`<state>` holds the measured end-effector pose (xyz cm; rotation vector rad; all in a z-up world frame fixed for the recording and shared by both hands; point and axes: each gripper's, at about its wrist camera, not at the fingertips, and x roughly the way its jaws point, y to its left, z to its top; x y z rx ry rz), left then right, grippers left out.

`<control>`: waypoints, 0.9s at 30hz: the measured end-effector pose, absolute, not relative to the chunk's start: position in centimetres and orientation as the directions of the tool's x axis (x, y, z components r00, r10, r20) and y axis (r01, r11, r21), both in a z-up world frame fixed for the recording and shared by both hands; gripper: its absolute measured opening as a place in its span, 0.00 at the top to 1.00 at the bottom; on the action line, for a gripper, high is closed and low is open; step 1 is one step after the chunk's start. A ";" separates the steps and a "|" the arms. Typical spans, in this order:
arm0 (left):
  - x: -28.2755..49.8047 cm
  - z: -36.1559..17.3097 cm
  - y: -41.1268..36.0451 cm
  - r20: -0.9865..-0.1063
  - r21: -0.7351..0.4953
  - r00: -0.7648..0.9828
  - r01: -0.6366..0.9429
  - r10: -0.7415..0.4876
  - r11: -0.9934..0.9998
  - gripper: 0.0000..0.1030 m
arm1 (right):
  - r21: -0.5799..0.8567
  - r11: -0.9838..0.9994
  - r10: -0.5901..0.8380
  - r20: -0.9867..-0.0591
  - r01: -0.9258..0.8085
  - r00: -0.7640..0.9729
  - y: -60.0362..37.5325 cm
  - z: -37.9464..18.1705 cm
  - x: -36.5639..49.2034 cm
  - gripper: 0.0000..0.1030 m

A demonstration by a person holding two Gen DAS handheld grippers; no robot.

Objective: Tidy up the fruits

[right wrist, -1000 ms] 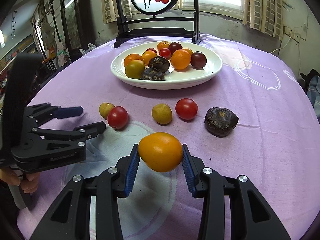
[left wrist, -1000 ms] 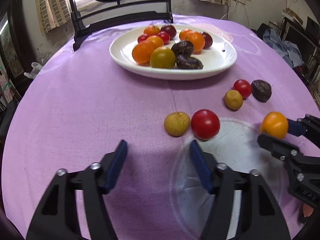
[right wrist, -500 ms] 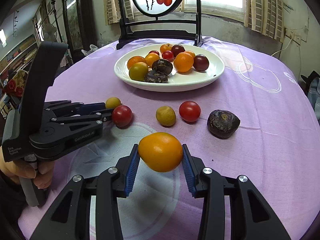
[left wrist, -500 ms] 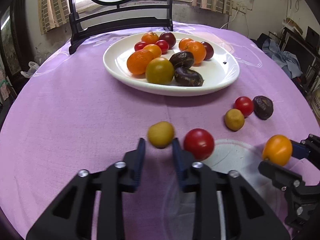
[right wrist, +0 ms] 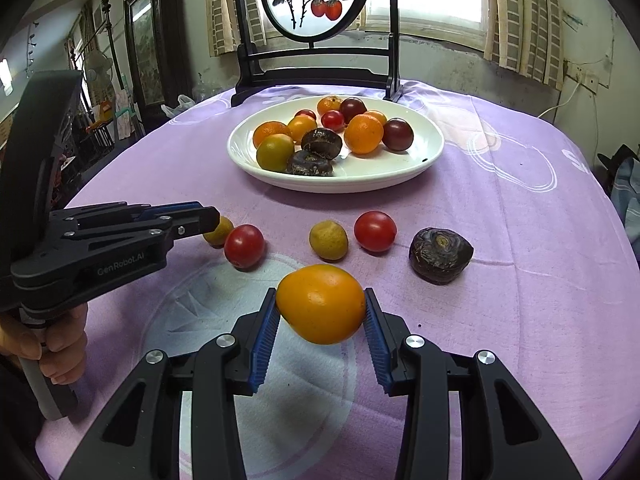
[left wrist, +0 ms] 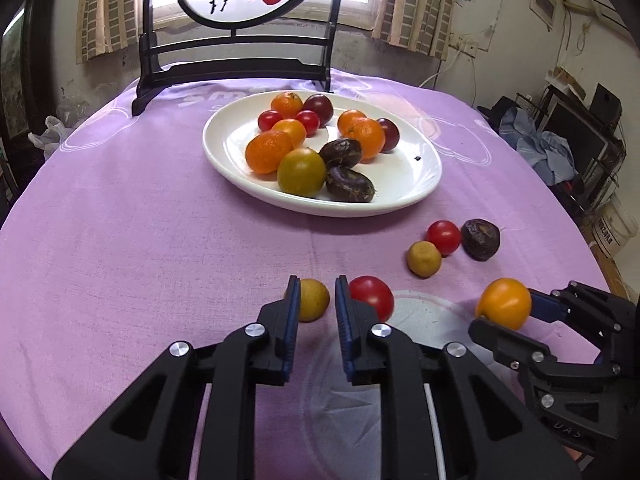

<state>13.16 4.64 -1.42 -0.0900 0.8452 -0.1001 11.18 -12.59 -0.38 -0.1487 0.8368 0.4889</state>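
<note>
My left gripper (left wrist: 317, 282) is shut on a small yellow fruit (left wrist: 316, 300) that rests on the purple cloth, with a red tomato (left wrist: 372, 296) touching its right finger. In the right wrist view the left gripper (right wrist: 210, 220) comes in from the left, and the yellow fruit (right wrist: 221, 233) peeks out past its tips. My right gripper (right wrist: 320, 296) is shut on an orange fruit (right wrist: 322, 304) and holds it above the cloth. A white plate (left wrist: 400, 200) beyond holds several oranges, tomatoes and dark fruits.
Loose on the cloth lie another yellow fruit (right wrist: 329, 240), a red tomato (right wrist: 375, 231) and a dark wrinkled fruit (right wrist: 440, 255). A black screen stand (left wrist: 236, 72) rises behind the plate. A person's hand (right wrist: 60, 336) grips the left handle. The round table drops off on both sides.
My left gripper moved forward to the small yellow fruit and its jaws went from wide open to shut around it. The right gripper kept still with the orange fruit.
</note>
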 end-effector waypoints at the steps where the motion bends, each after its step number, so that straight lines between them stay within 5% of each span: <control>1: 13.2 -1.6 4.6 -0.749 -0.113 0.652 0.050 -0.118 0.992 0.83 | 0.062 0.879 0.356 -0.744 -0.472 0.565 -12.6 -0.4 11.2 0.59; 14: 13.7 -3.5 4.3 -0.800 -0.038 0.596 0.058 -0.065 0.998 0.75 | 0.066 0.872 0.370 -0.737 -0.486 0.565 -12.5 -0.2 10.9 0.59; 27: 15.0 -3.3 4.4 -0.759 -0.119 0.640 0.050 -0.123 0.992 0.75 | 0.056 0.868 0.361 -0.753 -0.493 0.550 -12.0 -0.7 10.9 0.59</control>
